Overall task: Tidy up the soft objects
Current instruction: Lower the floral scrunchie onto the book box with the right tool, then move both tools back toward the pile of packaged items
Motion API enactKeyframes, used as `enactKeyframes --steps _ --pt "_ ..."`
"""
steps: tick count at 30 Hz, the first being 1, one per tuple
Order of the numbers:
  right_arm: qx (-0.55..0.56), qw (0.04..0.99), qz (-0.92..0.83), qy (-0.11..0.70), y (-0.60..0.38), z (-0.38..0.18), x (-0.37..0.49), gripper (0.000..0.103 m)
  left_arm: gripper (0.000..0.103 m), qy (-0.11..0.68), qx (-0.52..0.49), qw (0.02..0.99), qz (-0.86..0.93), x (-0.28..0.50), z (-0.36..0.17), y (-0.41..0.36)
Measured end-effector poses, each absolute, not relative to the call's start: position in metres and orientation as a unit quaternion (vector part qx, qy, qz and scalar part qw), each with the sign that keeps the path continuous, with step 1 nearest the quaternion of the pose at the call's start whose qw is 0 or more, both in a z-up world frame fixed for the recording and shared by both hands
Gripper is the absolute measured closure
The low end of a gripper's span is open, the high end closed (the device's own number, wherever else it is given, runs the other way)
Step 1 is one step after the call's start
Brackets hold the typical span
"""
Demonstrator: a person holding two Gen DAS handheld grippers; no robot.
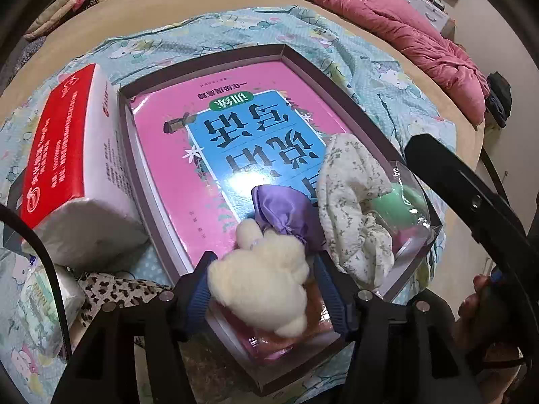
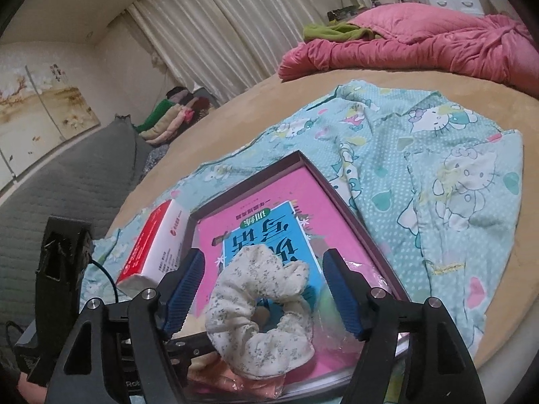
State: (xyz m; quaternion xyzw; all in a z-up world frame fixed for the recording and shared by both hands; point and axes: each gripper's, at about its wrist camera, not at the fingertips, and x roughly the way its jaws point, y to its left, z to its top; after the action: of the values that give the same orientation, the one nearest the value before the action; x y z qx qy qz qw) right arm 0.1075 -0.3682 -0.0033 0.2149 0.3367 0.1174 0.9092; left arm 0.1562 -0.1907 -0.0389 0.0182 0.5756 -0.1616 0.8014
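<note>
The left claw (image 1: 262,282) pointed steeply down, its blue-padded fingers (image 1: 198,289) standing apart and not visibly pressing on anything. The right claw (image 2: 266,289) tilted down more gently, its fingers (image 2: 183,289) spread wider with clear gaps inside both pads. A hand (image 1: 475,306) showed at the left wrist view's right edge, gripping the right claw's handle.

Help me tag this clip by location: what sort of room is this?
Most likely a bedroom. The work surface is a tan bed with a crumpled pink quilt at its far side, pale pleated curtains hang behind, and folded clothes are stacked beside the bed.
</note>
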Motion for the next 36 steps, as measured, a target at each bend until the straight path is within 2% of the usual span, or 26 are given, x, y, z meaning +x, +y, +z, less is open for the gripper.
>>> enactKeyframes --steps 11,13,15,36 --pt "0.19 0.918 0.106 0.33 -0.365 0.001 0.105 0.027 0.033 0.555 0.008 0.815 -0.166 0.143 -0.026 -0.181" --pt "0.186 0.922 0.102 0.325 -0.365 0.003 0.103 0.026 0.024 0.552 0.011 0.818 -0.163 0.14 -0.024 -0.179" --pt "0.181 0.924 0.1 0.32 -0.364 0.005 0.101 0.026 0.021 0.55 0.009 0.819 -0.162 0.137 -0.023 -0.176" --pt "0.157 0.939 0.063 0.299 -0.347 0.032 0.077 0.026 0.019 0.511 -0.005 0.847 -0.145 0.117 0.004 -0.142"
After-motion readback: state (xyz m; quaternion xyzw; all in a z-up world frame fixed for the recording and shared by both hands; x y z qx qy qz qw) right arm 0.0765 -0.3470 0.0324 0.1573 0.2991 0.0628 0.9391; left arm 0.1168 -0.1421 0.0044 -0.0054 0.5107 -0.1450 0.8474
